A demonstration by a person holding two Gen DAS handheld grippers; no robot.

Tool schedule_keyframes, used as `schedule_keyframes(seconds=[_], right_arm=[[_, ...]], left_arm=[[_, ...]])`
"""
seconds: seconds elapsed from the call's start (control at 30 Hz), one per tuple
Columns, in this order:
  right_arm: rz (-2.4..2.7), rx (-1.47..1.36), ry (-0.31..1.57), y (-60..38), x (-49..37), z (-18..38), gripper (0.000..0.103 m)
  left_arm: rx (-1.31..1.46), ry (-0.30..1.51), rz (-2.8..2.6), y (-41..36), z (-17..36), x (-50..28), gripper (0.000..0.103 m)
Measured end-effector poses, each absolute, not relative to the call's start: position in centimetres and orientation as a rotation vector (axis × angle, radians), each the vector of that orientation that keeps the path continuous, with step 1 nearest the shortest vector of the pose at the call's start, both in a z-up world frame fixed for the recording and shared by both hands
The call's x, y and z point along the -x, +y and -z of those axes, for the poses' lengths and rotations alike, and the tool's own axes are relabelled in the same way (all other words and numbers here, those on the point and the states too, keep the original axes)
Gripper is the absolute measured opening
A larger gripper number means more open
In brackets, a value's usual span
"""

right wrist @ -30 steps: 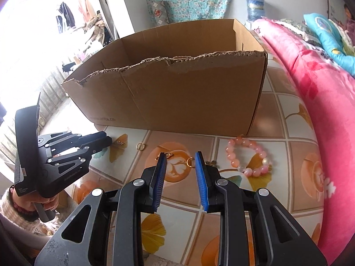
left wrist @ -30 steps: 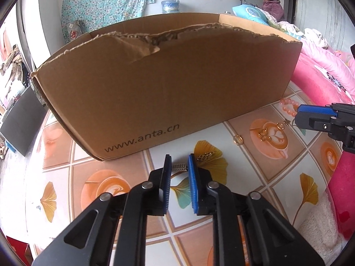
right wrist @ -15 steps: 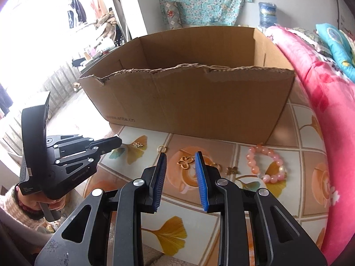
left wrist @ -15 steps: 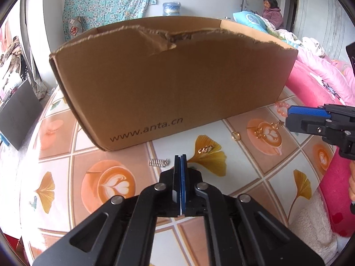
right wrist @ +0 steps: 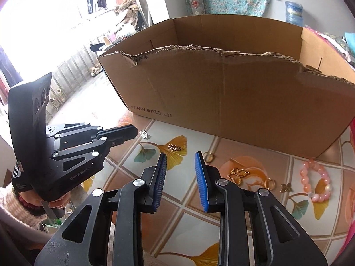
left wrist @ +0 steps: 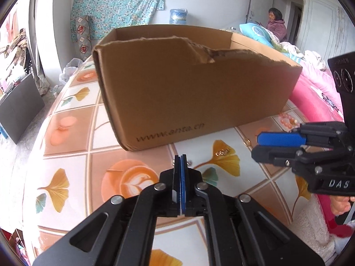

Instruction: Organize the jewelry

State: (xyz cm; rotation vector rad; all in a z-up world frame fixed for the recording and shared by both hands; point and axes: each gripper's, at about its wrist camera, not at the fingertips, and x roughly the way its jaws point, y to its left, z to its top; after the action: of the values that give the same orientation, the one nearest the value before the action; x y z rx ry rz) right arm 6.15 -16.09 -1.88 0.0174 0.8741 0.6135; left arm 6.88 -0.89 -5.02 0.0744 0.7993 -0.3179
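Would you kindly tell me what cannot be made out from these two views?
- Inside of the cardboard box: both views, hidden by its near wall.
- Whether the shut left tool really pinches the silver piece: too small, at the tips.
- Pink bead bracelet: left wrist view, partly behind the right tool.
- Gold cluster: right wrist view, too small to identify.

You see a plain brown cardboard box (right wrist: pixel 233 102) on a tablecloth (left wrist: pixel 73 155) of orange latte-art squares and yellow ginkgo leaves; pink bead bracelet (right wrist: pixel 315 181), gold butterfly charm (right wrist: pixel 238 174), blue finger pads (right wrist: pixel 202 181).
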Motion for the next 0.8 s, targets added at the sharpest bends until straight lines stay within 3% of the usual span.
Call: schedule_keyframes(seconds=[0.27, 0.4, 0.53, 0.6, 0.8], right_arm=[[-0.625, 0.078, 0.858, -13.7, -8.0, 2.7, 0.026], [-0.617, 0.152, 0.854, -12.4, -8.2, 3.2, 0.016], [-0.612, 0.211, 0.845, -11.6, -8.2, 3.1, 0.012], [-0.611, 0.223, 0.853, -11.4, -8.3, 3.0, 0.003], [-0.620, 0.144, 0.882, -12.5, -8.5, 2.8, 0.000]], left_arm=[[-0.072, 0.808, 0.301, -0.3, 5.2, -7.3, 0.000], [-0.072, 0.810, 0.297, -0.4, 5.4, -7.3, 0.000], [-0.069, 0.812, 0.294, -0.1, 5.5, -7.4, 0.000], [-0.067, 0.813, 0.292, -0.1, 5.5, -7.4, 0.000], [-0.065, 0.806, 0.292, -0.2, 5.2, -7.2, 0.000]])
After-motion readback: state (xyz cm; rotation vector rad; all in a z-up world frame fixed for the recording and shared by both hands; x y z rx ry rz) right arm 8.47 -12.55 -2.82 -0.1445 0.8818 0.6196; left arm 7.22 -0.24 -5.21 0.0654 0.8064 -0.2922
